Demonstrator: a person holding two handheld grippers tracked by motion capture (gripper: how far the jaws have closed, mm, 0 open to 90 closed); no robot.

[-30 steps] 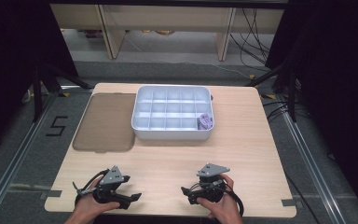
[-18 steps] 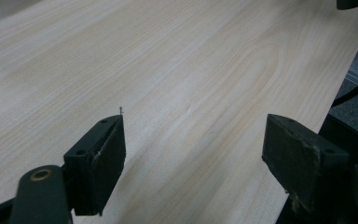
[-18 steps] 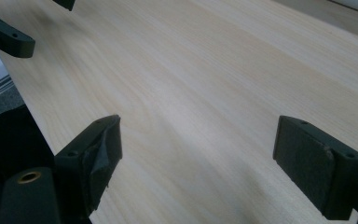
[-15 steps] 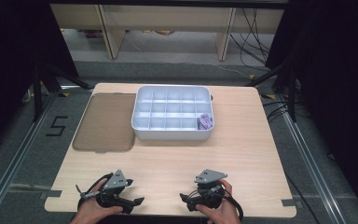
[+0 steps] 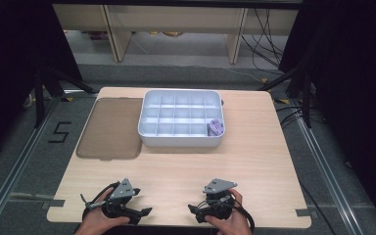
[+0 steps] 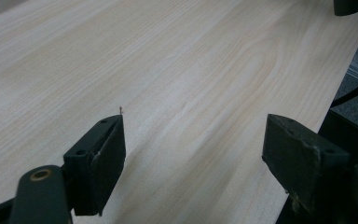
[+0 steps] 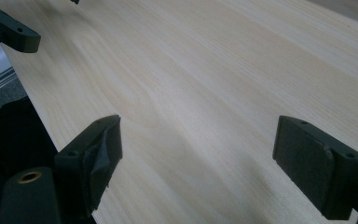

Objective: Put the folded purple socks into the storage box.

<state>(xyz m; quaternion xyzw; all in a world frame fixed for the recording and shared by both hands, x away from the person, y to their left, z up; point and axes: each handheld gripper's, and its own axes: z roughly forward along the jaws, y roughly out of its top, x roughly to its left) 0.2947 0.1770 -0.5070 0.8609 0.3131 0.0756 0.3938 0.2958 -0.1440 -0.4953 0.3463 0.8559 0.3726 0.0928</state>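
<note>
My left gripper (image 5: 143,212) lies low over the wooden table (image 5: 176,169) near its front edge, held in a hand, jaws pointing right. In the left gripper view it (image 6: 193,149) is open, with bare wood between the jaws. My right gripper (image 5: 194,210) is close beside it, pointing left toward it. Its jaws (image 7: 198,154) are also wide apart with nothing in them. Part of the left gripper's jaw (image 7: 9,30) shows at the upper left of the right gripper view.
A white compartment tray (image 5: 149,134) stands at the table's far middle, with a small purple item (image 5: 216,128) in its near right cell. A flat brown lid (image 5: 111,128) lies to its left. Dark floor and cables surround the table.
Both grippers have drawn back slightly toward the table's near edge, the right one also a little leftward. Both stay open.
</note>
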